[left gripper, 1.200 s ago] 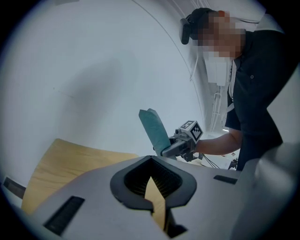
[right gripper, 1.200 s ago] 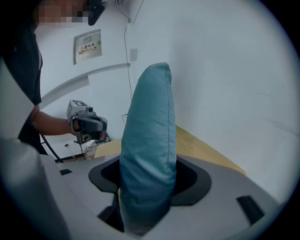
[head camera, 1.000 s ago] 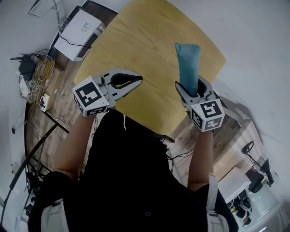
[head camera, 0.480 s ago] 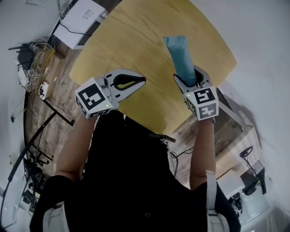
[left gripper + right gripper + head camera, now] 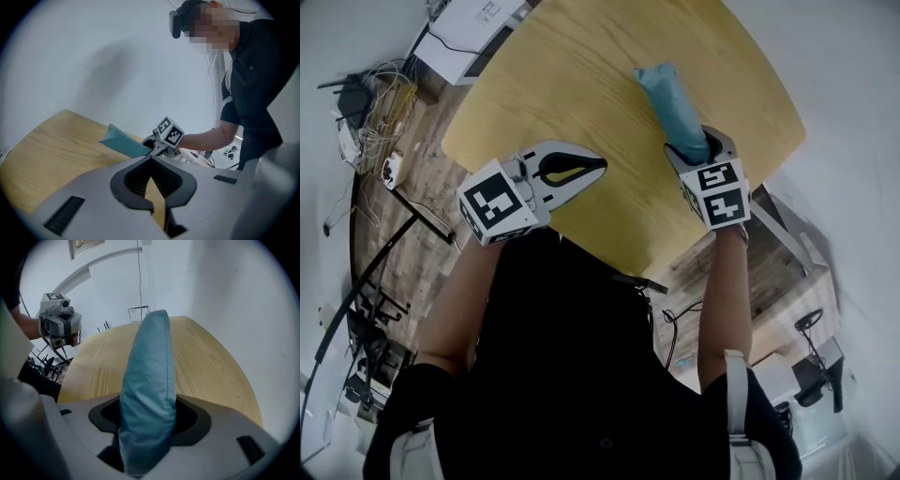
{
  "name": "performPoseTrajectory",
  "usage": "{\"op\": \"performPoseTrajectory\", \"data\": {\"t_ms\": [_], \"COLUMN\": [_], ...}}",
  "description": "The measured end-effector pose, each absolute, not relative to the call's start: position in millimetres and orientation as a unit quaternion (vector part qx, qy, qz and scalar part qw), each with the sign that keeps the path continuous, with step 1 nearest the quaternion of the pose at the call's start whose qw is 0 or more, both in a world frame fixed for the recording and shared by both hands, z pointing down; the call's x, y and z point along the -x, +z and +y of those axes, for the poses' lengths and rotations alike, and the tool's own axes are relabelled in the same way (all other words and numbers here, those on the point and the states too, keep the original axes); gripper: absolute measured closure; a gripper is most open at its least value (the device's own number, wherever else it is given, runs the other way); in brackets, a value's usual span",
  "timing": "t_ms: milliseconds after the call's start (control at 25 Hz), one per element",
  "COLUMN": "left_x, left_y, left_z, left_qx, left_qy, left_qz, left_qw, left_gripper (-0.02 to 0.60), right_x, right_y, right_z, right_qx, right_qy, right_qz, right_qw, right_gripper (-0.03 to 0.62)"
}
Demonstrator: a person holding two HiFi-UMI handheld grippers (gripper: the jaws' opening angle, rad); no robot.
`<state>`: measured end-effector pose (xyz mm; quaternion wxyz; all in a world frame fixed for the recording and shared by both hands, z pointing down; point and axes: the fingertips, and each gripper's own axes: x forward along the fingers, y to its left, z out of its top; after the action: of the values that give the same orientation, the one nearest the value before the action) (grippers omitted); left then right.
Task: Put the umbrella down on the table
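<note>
The umbrella [image 5: 672, 99] is a folded one in a teal fabric sleeve. My right gripper [image 5: 697, 150] is shut on its near end and holds it slanting out over the right part of the round wooden table [image 5: 572, 84]. In the right gripper view the umbrella [image 5: 150, 376] rises between the jaws of my right gripper [image 5: 145, 416] and hides the table behind it. My left gripper [image 5: 596, 167] is shut and empty above the table's near edge. From the left gripper view the umbrella [image 5: 123, 141] juts left from the right gripper over the table [image 5: 51, 150].
The table's near edge runs just in front of the person's body. A white box [image 5: 473, 19] and tangled cables [image 5: 366, 112] lie on the wood floor at the upper left. A black stand's legs [image 5: 394, 244] cross the floor at the left. A white wall is close behind the table.
My right gripper has moved farther out over the table, and the umbrella has tipped from nearly upright to a lower slant. The left gripper has barely shifted.
</note>
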<state>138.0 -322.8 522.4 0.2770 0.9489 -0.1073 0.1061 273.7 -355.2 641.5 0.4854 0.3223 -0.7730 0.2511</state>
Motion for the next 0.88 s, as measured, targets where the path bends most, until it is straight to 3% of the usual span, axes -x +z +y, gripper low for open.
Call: {"op": "performPoseTrajectory", "data": {"t_ms": [640,880], "left_x": [-135,-121], "left_y": [519,486], "left_z": [-319,-320], "left_qx": [-0.951,-0.956], "left_qy": [0.106,0.101], "left_qz": [-0.101,-0.103], "left_qw": [0.273,0.254], "left_gripper": [0.577,0.577], "right_x": [-271,-274], "right_y": [663,638], "right_z": [-351,-355], "right_qx": [-0.309,-0.357], "right_qy": [0.264,0.272], "right_qz": [-0.757,-0.758], "right_qw": [0.512,0.473], "right_gripper": [0.309,0.298]}}
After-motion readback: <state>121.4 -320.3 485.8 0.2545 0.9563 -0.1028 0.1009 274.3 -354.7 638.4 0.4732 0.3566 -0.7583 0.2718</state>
